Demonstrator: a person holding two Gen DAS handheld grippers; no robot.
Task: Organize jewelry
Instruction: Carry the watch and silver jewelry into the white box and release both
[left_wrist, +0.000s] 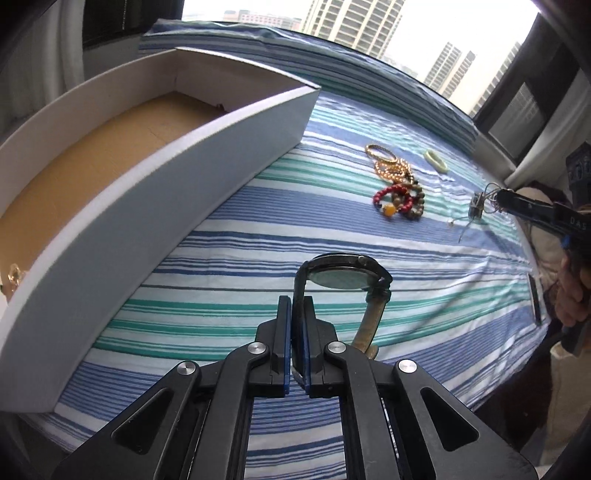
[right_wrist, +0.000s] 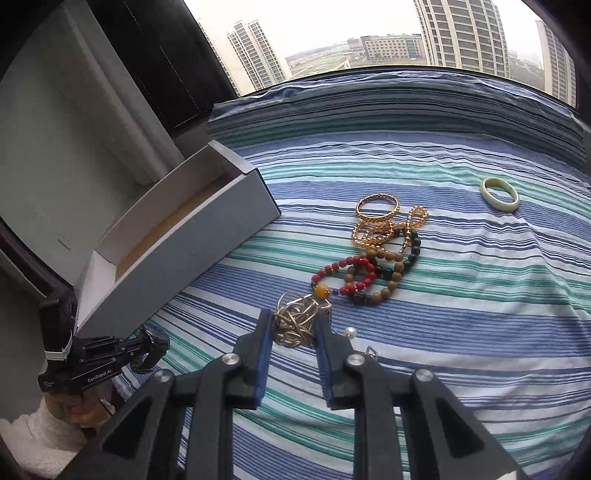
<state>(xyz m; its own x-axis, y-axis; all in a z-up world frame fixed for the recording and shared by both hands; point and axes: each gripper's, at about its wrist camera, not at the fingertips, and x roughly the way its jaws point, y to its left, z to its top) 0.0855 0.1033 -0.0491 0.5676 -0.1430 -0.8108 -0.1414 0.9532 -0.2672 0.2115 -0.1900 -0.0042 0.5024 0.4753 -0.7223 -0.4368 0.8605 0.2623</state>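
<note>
While the left gripper (left_wrist: 297, 314) pinches a watch (left_wrist: 341, 273) strap, the right gripper (right_wrist: 293, 332) clamps tangled chains (right_wrist: 293, 325).

The bedsheet (right_wrist: 461, 295) is striped in blue, white and teal green. The box (left_wrist: 207, 173) is pale grey-white outside, with a tan cardboard floor. On the sheet lie a gold bangle (right_wrist: 377, 206), amber beads (right_wrist: 391, 229), red beads (right_wrist: 343, 273) with one orange bead, brown and black beads (right_wrist: 397, 269), and a pale green ring (right_wrist: 499, 194). The watch (left_wrist: 343, 275) is black with a tan strap. The chain (right_wrist: 295, 321) is dull gold. Both grippers are black with blue pads (left_wrist: 284, 332).
</note>
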